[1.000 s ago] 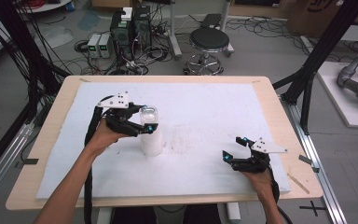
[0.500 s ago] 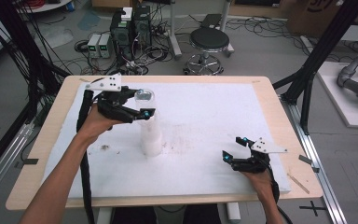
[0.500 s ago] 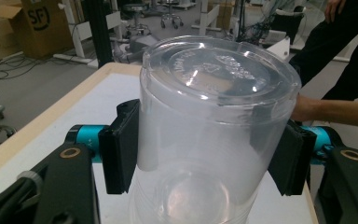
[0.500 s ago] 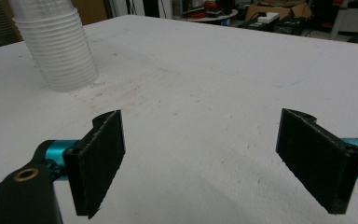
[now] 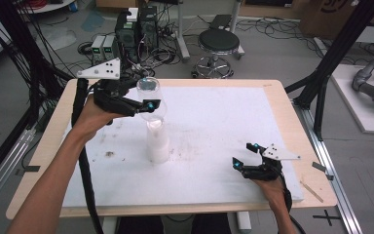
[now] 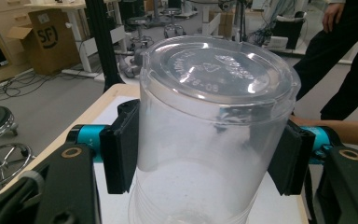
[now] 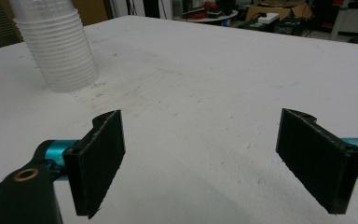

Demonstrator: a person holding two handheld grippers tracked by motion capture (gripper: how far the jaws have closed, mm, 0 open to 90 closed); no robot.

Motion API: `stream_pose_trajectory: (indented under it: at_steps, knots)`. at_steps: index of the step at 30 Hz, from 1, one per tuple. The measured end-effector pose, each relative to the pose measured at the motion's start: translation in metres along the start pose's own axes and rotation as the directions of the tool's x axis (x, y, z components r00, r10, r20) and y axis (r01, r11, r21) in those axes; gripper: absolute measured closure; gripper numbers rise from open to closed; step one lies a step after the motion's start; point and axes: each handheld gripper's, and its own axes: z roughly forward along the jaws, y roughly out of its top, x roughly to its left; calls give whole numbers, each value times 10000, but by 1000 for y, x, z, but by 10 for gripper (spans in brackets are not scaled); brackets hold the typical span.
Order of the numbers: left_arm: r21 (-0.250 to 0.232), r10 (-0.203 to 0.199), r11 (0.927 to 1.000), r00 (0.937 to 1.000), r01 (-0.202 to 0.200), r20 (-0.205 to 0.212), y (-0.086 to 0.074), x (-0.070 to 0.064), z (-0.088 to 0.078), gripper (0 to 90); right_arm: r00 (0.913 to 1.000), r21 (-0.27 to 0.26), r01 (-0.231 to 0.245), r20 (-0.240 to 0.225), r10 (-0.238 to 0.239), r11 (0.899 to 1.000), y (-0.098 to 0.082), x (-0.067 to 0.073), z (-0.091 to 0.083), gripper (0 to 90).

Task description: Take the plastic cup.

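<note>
worktop: pale wood-edged table under a white scuffed sheet (image 5: 214,117), carries everything
stack: column of nested clear ribbed plastic cups, upside down (image 5: 158,141), stands mid-sheet left of centre; seen far left in the right gripper view too (image 7: 60,51)
cup: single clear thin-walled plastic cup, inverted, base up (image 6: 214,121), lifted off the stack top, hangs above it with its mouth apparently just over the top (image 5: 150,100)
handling: very light, flexible wall, probably dents under squeeze; smooth and slick, nested cups tend to stick together
grip point: on the side wall just under the stiffer base rim, pads opposite each other
left claw: black two-jaw tool (image 5: 143,105), clenched on the cup wall, pads flat on both sides
right claw: same tool (image 5: 246,156), jaws released wide, nothing between them, resting low near the right front of the sheet, well apart from the stack
</note>
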Motion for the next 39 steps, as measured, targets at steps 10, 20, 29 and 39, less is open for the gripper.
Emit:
stream_pose_trajectory:
  at_steps: [10,20,29,39]
  knots:
    - [-150,-137,9998,9996,140,242,-14,-26,-19,358,10000,-24,4,58,-4,10000,0,1,-1,153]
    - [-330,-131,9993,9976,154,679,-45,-62,-26,357,10000,-74,-83,31,84,9999,0,-1,-1,153]
    - [-290,-215,9993,9946,245,1012,-73,-84,-17,357,10000,4,-75,15,75,10000,0,0,0,153]
    - [-445,-657,9965,9918,709,1095,-108,-91,-9,357,10000,-106,-46,-2,46,9999,-1,-1,-1,153]
